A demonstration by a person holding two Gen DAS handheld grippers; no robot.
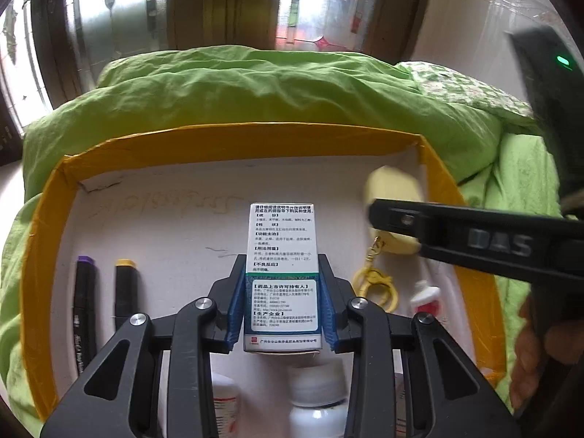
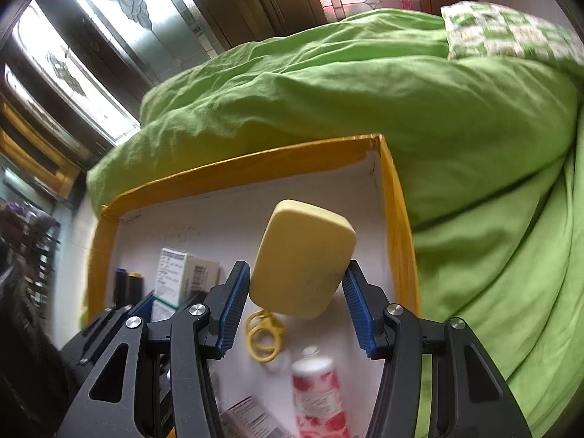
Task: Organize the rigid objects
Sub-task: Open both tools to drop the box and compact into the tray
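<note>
A yellow-rimmed box (image 1: 51,219) with a white floor lies on a green bedspread. My left gripper (image 1: 281,303) is shut on a white and green medicine carton (image 1: 281,255), held upright over the box floor. My right gripper (image 2: 297,303) is shut on a pale yellow case (image 2: 304,255) with a yellow keyring clasp (image 2: 263,335) hanging below it, over the box's right side. The right gripper also shows in the left wrist view (image 1: 376,215), with the yellow case (image 1: 392,189) behind it. The carton also shows in the right wrist view (image 2: 179,273).
In the box lie two black markers (image 1: 84,310) (image 1: 125,292) at left, white bottles (image 1: 317,401) at the front, and a red and white tube (image 2: 317,394) at right. The green bedspread (image 1: 255,91) and a patterned pillow (image 2: 503,33) surround the box (image 2: 398,197).
</note>
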